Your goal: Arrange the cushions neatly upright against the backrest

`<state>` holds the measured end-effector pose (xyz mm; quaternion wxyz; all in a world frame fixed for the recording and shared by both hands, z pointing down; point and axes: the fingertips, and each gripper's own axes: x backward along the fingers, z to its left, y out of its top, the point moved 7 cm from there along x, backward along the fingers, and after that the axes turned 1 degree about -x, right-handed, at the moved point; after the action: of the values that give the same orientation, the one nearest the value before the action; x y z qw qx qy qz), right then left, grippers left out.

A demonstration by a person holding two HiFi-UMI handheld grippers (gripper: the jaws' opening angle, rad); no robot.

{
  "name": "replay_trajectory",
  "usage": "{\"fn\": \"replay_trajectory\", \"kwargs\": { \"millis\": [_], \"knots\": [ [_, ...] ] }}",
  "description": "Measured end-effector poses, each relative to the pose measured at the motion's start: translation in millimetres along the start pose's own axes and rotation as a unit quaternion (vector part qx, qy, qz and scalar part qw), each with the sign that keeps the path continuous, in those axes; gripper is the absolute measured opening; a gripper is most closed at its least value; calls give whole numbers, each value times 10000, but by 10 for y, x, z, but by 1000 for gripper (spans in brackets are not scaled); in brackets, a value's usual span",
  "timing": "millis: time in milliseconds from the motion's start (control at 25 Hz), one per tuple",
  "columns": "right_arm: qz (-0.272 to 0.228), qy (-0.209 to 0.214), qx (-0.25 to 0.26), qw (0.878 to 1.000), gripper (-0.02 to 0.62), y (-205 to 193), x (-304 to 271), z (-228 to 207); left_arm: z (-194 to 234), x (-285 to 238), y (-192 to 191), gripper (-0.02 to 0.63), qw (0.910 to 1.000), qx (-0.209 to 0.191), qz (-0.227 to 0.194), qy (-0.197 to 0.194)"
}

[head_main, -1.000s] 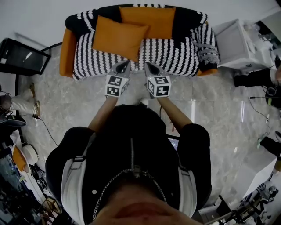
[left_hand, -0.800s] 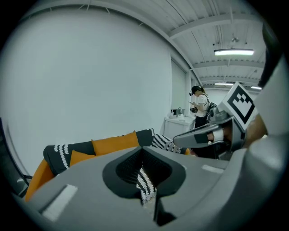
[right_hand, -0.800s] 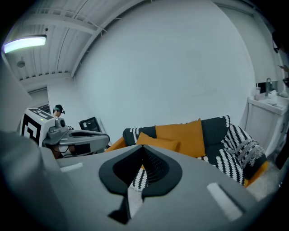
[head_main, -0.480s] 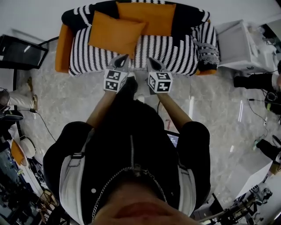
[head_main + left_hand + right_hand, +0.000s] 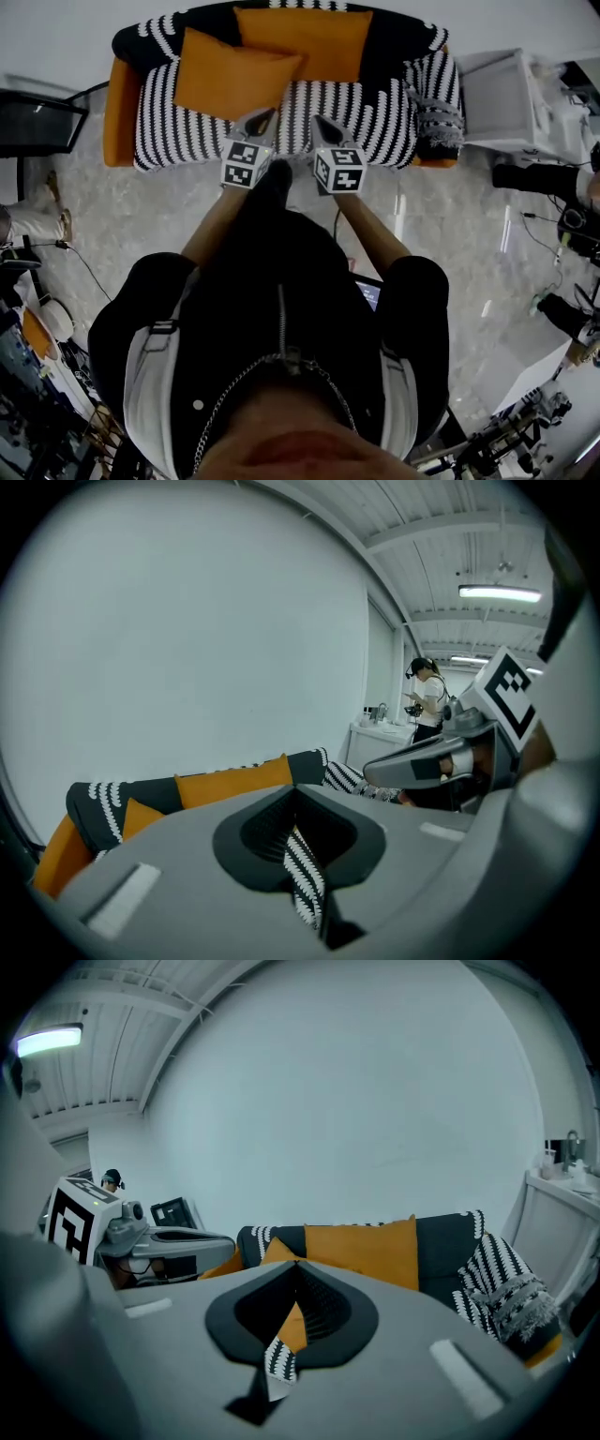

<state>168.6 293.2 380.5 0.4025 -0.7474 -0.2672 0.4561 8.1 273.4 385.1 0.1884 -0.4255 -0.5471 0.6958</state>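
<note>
Logged left gripper (image 5: pixel 260 122) and right gripper (image 5: pixel 322 127) clenched, empty, side by side above sofa (image 5: pixel 375 103) front edge. Found upright cushion (image 5: pixel 305 42) against backrest, tilted cushion (image 5: pixel 230 80) on seat, overlapping its left.

Even, cool indoor light — ceiling tube lamp (image 5: pixel 499 592) glowing, fisheye-bent edges, soft shadows

No words, numbers or brand names can be read anywhere in these views. The only printed marks are black-and-white square patterns on the left cube (image 5: pixel 244 164) and the right cube (image 5: pixel 339 170). They are blocky code shapes and spell out no letters or digits.
</note>
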Motion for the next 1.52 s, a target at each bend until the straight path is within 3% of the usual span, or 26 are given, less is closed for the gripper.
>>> {"fn": "replay_trajectory", "kwargs": {
  "millis": [360,760,1120,1520],
  "knots": [
    [274,-309,-177,9990,3,500,-835,-491,691,-802,241,11,9995,29,194,-252],
    [358,-727,-338,9961,3,968,-1636,-903,1650,-1404,363,11,9990,173,364,-218],
    [383,-880,-384,9946,3,1290,-2028,-1312,2193,-1767,395,11,9985,348,389,164],
    [409,-974,-820,9910,3,1378,-2604,-1922,2604,-2310,319,11,9953,392,688,550]
  ]
}}
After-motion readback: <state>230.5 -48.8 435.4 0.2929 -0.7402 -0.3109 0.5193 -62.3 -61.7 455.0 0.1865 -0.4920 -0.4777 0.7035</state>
